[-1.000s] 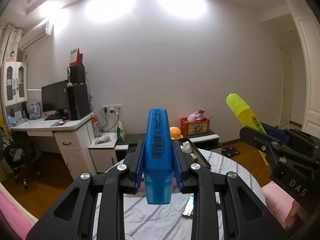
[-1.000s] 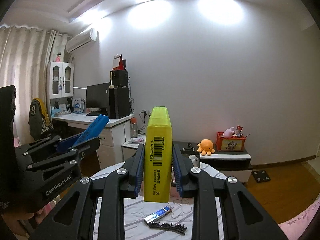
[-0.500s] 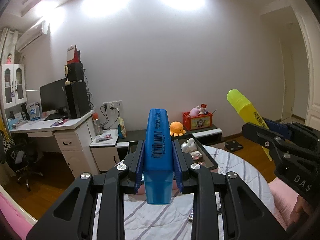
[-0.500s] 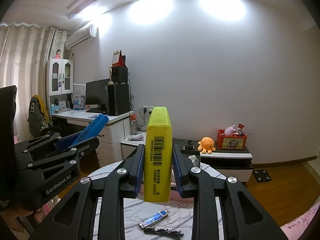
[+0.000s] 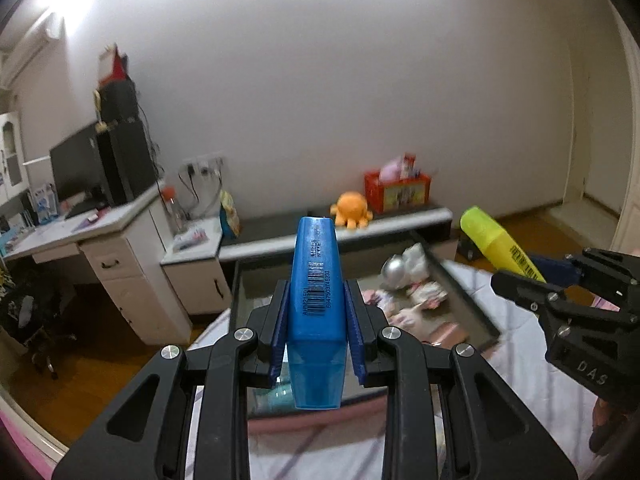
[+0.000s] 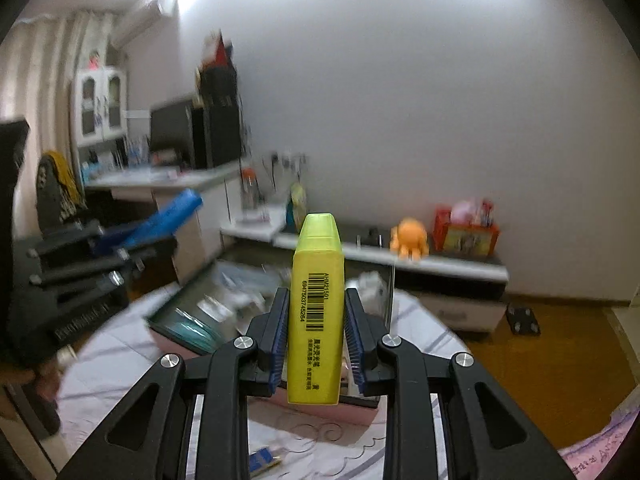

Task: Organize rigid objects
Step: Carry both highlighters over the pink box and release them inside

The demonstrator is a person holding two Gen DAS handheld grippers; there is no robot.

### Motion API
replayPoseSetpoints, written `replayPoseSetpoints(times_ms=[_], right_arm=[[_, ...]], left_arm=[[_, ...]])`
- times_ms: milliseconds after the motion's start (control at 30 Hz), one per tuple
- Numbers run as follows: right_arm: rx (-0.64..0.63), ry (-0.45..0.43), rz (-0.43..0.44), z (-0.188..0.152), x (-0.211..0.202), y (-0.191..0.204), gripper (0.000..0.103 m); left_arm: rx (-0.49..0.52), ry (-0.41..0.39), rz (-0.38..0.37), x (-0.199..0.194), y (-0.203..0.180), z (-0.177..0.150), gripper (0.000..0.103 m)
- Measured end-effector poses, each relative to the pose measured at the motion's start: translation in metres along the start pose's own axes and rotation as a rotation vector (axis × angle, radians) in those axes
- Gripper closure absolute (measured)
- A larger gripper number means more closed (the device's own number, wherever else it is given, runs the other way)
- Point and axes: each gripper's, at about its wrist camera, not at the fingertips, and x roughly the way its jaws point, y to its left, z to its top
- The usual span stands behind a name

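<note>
Much of the room is smeared by blur, most of all in the right wrist view, where the desk, the cabinet and the contents of the open box are streaks. In the left wrist view the box is a little clearer: a silver ball, some white wrapped pieces and pink packets lie in it, but what they are cannot be told. The near part of the box is hidden behind each gripper and its marker. The person shows only as a bit of hand cut off at the right edge.

The left gripper is clamped narrowly on a blue marker, its blue pads pressing on both sides. The marker stands up between the fingers, barcode facing the camera, its clear blue end hanging below the pads. It is held over the near left part of the box, above the striped cloth.

The right gripper grips a yellow marker the same way, upright, barcode towards the camera, over the near edge of the box. In the left wrist view the yellow marker juts up and to the left out of the right gripper, to the right of the box. On the cloth at the near edge lies a small blue and white thing, partly cut off.

An orange plush octopus sits on the low shelf by the far wall.
</note>
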Motion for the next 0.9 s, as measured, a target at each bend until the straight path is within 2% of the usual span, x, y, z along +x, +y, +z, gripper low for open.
replayPoseSetpoints(times_ms=[100, 200, 367, 500, 567, 600, 700, 733, 767, 800, 833, 900], right_arm=[[0.001, 0.107, -0.003, -0.01, 0.047, -0.01, 0.076], [-0.009, 0.163, -0.001, -0.018, 0.074, -0.015, 0.076], [-0.021, 0.216, -0.031, -0.025, 0.099, -0.025, 0.076], [-0.004, 0.213, -0.026, -0.025, 0.099, -0.03, 0.076], [0.002, 0.204, -0.013, -0.023, 0.093, -0.031, 0.072], [0.01, 0.198, -0.008, -0.02, 0.09, -0.033, 0.07], [0.021, 0.167, 0.0, -0.011, 0.071, -0.028, 0.059], [0.022, 0.156, 0.004, -0.01, 0.065, -0.026, 0.047], [0.022, 0.14, 0.006, -0.007, 0.054, -0.024, 0.034], [0.02, 0.12, 0.008, -0.005, 0.042, -0.02, 0.03], [0.019, 0.103, 0.013, -0.004, 0.034, -0.018, 0.024], [0.023, 0.075, 0.043, -0.002, 0.008, -0.012, 0.024]], left_arm=[[0.011, 0.086, 0.001, 0.044, -0.001, -0.003, 0.077], [0.019, 0.147, -0.004, 0.076, -0.002, -0.011, 0.077], [0.041, 0.194, -0.001, 0.102, -0.008, -0.018, 0.076], [0.032, 0.179, 0.019, 0.102, -0.007, -0.019, 0.074], [0.019, 0.156, 0.009, 0.094, -0.004, -0.016, 0.061], [0.012, 0.149, 0.011, 0.088, -0.004, -0.015, 0.049], [0.013, 0.103, 0.032, 0.062, -0.003, -0.013, 0.039], [0.007, 0.096, 0.033, 0.054, -0.003, -0.012, 0.03], [-0.003, 0.078, 0.029, 0.039, -0.002, -0.012, 0.026], [-0.009, 0.062, 0.027, 0.029, -0.001, -0.012, 0.02], [-0.015, 0.037, 0.029, 0.014, 0.0, -0.012, 0.019], [-0.026, 0.011, 0.007, -0.009, 0.002, -0.011, 0.017]])
